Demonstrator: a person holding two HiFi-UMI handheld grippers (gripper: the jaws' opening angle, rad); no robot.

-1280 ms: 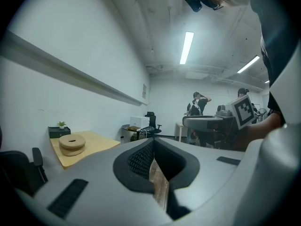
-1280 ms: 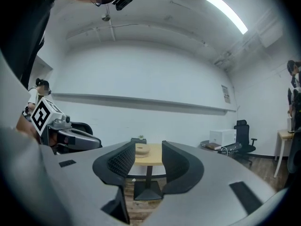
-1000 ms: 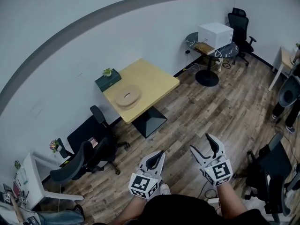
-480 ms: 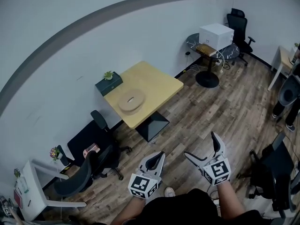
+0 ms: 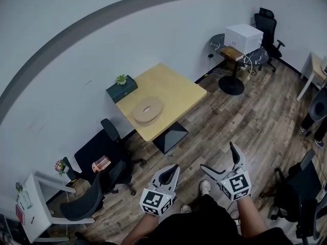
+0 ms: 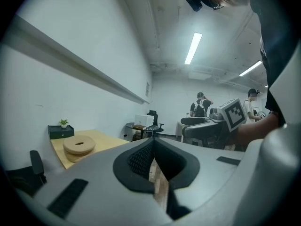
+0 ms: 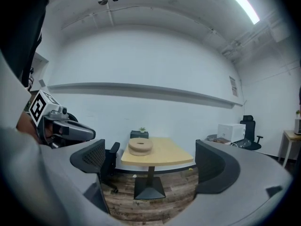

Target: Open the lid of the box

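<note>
- While the round box [image 5: 147, 109] sits on the yellow table [image 5: 179, 93], well apart from both grippers, it is best to walk closer first.
- The right gripper [image 5: 218, 157] is wide open and holds nothing.
- The left gripper [image 5: 172, 168] is squeezed together, empty.
- The lid [image 5: 148, 106] looks like smooth, pale wood, flat with a small hole, so grab its edge gently.

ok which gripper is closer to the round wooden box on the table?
Left, slightly. The left gripper, shut, is almost straight back from the round wooden box; the right gripper, open, sits further right. Both are well short of the table.
</note>
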